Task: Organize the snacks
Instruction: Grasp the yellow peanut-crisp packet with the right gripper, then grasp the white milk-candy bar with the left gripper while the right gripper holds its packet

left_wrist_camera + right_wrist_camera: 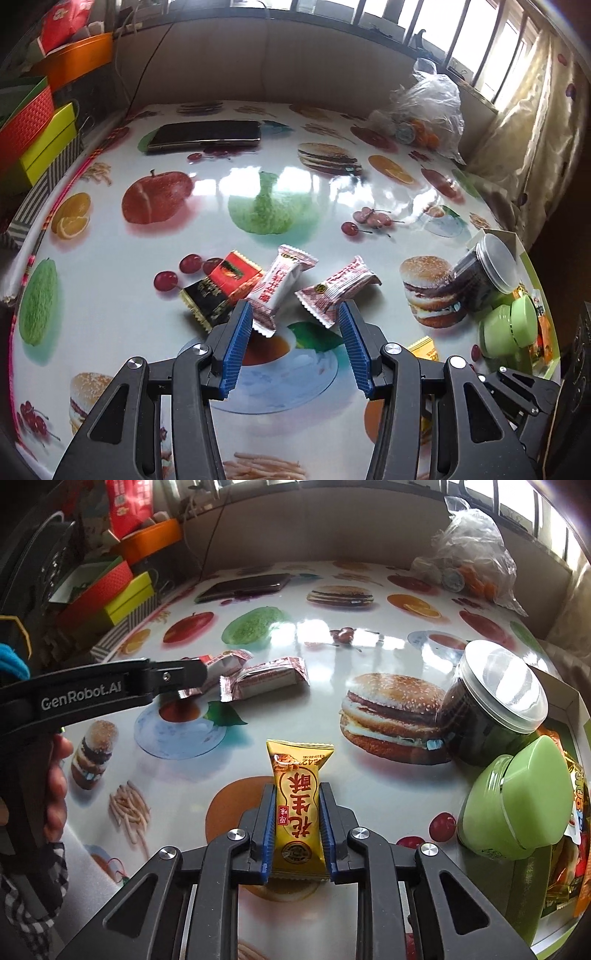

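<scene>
Lighting: daylight, bright, from the windows (424,22) behind the table (207,221); panes blown out to white. Glare: broad white reflections on the glossy table just beyond the printed green cabbage (266,206), washing out the print there. Shadows: soft and short under the wrapped snacks. Distortion: strong fisheye bending, dark vignette at the corners. Focus: centre sharp; edges soft; the hand (55,775) at the left edge of the right wrist view blurred.
</scene>
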`<state>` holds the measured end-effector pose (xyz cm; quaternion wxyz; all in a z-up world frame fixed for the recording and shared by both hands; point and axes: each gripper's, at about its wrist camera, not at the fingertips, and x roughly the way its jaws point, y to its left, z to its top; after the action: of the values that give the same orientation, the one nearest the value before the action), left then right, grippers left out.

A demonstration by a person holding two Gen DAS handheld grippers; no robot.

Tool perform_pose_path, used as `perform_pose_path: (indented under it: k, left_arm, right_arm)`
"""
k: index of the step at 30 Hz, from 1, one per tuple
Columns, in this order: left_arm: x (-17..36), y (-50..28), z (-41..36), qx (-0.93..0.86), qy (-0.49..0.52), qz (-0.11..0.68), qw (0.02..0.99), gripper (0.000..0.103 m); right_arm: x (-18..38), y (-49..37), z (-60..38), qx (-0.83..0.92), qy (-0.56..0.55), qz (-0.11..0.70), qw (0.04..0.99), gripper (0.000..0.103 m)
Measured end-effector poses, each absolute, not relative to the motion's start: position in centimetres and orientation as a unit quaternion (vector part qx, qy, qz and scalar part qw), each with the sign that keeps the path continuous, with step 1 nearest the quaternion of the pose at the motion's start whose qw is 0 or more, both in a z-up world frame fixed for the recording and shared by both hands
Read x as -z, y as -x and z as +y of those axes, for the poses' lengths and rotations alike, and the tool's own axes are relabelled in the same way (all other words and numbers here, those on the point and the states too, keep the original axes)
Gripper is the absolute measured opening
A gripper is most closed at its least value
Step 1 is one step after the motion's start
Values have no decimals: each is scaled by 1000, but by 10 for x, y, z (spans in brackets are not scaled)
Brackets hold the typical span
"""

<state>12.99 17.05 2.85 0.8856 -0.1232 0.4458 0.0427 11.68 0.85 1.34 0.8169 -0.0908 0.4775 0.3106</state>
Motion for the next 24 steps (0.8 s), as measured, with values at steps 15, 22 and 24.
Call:
perform_pose_path:
  k: [15,22,24]
  left_arm:
    - [-15,-175,137,22,45,474,879,50]
    - [-8,-179,131,41,49,485,872,50]
    - [-5,-180,130,39,48,489,870,50]
  right_arm:
    - [-12,-115,0,-317,78,476,816,21]
    - [-11,-117,-3,-321,72,475,816,21]
    - [-11,-117,-3,-321,71,475,816,21]
